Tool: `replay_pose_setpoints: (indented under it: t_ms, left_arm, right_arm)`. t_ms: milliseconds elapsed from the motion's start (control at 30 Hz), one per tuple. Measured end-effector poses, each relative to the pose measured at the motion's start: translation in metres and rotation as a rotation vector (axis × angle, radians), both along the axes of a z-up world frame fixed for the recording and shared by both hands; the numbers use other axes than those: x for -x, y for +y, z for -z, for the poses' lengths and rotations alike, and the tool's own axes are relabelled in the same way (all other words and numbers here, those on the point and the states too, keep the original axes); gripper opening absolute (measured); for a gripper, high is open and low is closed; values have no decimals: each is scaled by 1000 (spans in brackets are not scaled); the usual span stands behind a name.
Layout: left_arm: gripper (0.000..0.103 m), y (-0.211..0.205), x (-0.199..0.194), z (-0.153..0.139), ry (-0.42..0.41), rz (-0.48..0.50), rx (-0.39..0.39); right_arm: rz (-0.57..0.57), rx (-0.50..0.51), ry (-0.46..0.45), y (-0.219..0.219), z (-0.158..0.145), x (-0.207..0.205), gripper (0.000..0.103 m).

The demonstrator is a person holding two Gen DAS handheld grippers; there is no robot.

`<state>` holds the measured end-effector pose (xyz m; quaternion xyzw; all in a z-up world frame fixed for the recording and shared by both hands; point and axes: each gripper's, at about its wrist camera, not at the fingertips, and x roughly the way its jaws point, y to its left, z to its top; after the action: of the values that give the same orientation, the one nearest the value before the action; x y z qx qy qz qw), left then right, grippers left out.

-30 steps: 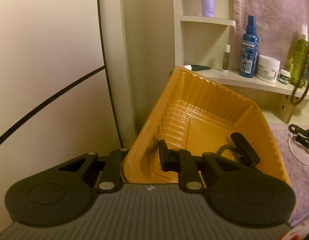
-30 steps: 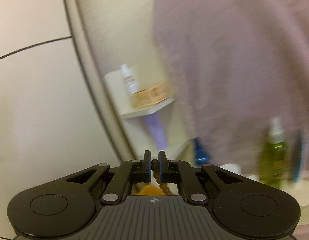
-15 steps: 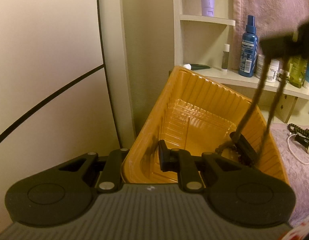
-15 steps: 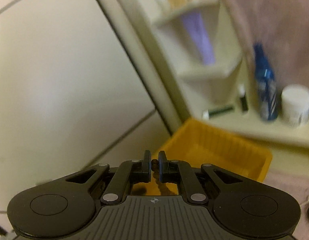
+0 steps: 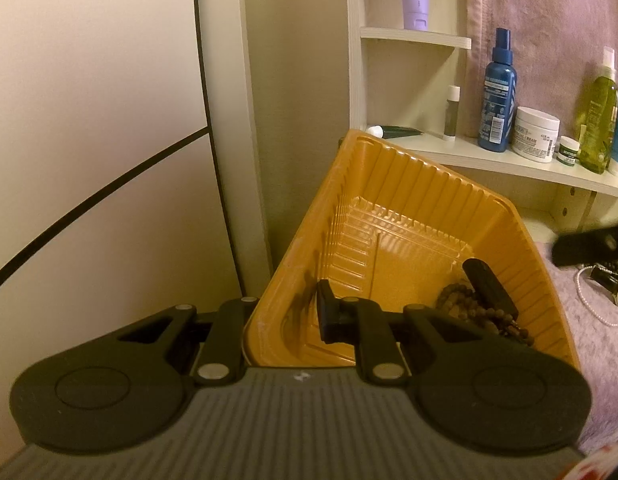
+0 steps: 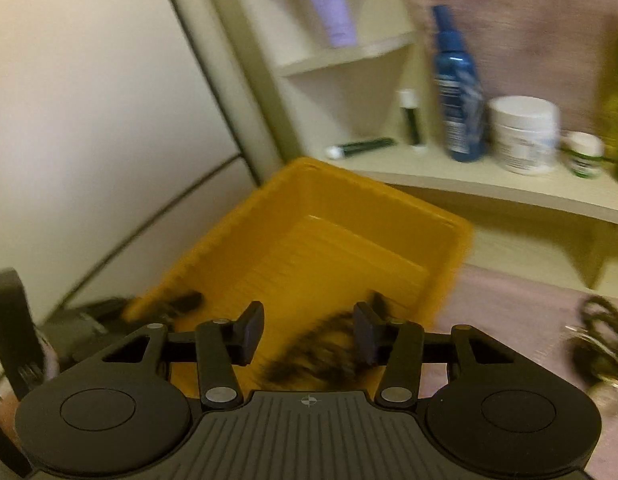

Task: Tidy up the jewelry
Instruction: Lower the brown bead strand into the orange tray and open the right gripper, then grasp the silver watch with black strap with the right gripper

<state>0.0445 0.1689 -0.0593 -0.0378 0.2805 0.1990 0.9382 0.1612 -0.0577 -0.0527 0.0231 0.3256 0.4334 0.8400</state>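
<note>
My right gripper (image 6: 309, 330) stands with jaws wide, having just been opening; the dark bead strand (image 6: 313, 354) blurs below and between them, gripped by neither pad, falling toward the yellow tray (image 6: 349, 240) at frame centre. My left gripper (image 5: 285, 316) is pinched on the tray's near wall (one finger (image 5: 329, 316) inside, the other hidden outside). In the left view the beads (image 5: 473, 312) lie heaped at the tray's lower right beside a black bar (image 5: 489, 288). To finish well, I judge: keep the tray steady, lift clear without snagging. Half a second earlier the right jaws clasped the strand above the tray.
</note>
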Motion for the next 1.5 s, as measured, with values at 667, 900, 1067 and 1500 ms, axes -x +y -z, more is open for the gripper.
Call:
replay_pose_setpoints:
  t_ms: [667,900,1067,1500]
  left_arm:
    - [16,0,-3,1,12,-5,-8]
    - [16,0,-3,1,13,-6,-5]
    - [16,0,-3,1,14,-6,-4]
    - [16,2,-3,1,17,-8,2]
  right_arm:
    - [318,207,-22,-117,38,-22,50]
    - [350,230,-41,-128,56,-37,50]
    - [326,223,-70,-119,65,-46,50]
    - [300,260,-112,-101,71,-47,50]
